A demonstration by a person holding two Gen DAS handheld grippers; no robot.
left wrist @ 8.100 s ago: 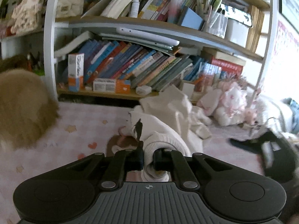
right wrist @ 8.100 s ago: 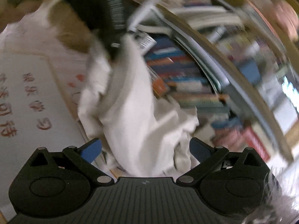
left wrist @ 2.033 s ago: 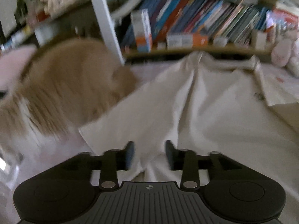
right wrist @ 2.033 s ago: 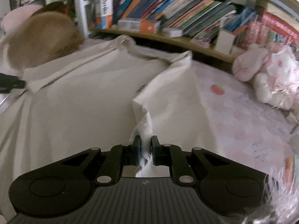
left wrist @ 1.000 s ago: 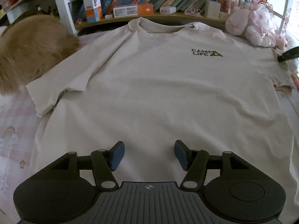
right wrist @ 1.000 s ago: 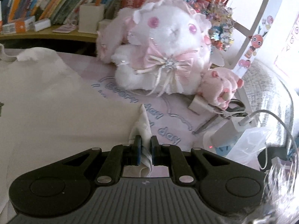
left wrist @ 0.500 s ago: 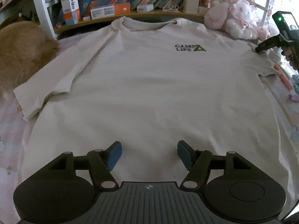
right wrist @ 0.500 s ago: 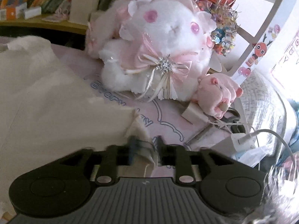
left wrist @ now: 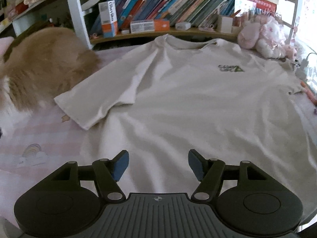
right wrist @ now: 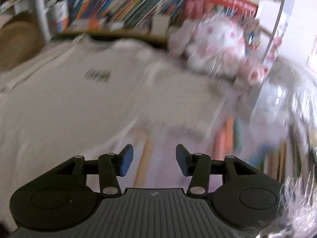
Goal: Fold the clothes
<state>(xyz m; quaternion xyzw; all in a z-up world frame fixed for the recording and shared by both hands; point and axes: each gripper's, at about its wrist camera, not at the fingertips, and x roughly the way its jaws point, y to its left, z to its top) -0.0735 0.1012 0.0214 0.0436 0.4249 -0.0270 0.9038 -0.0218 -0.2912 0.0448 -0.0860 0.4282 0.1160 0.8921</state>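
From your left wrist, the cream T-shirt (left wrist: 190, 103) lies spread flat, front up, on the pink bedsheet (left wrist: 33, 138), its collar toward the bookshelf (left wrist: 158, 15) and its hem under your left tool (left wrist: 158, 163). That tool stands wide apart and holds nothing; its blue pads (left wrist: 119, 165) hover over the lower cloth. One sleeve reaches out to the left, just beside a tan furry shape (left wrist: 43, 67) (too blurred to name). The pink plush toys (left wrist: 263, 37) sit beyond the shirt's far right shoulder. Half a second ago this view sat more squarely over the shirt; now it looks from further left, with the sleeve closer in.

From your right wrist, everything is smeared by motion. Your right tool (right wrist: 152, 159) is spread open and empty, over the bedsheet just beside the shirt's right edge. Half a second back its fingers were nearly closed at the sleeve corner; that cloth is let go now, and the shirt lies off to the tool's left.
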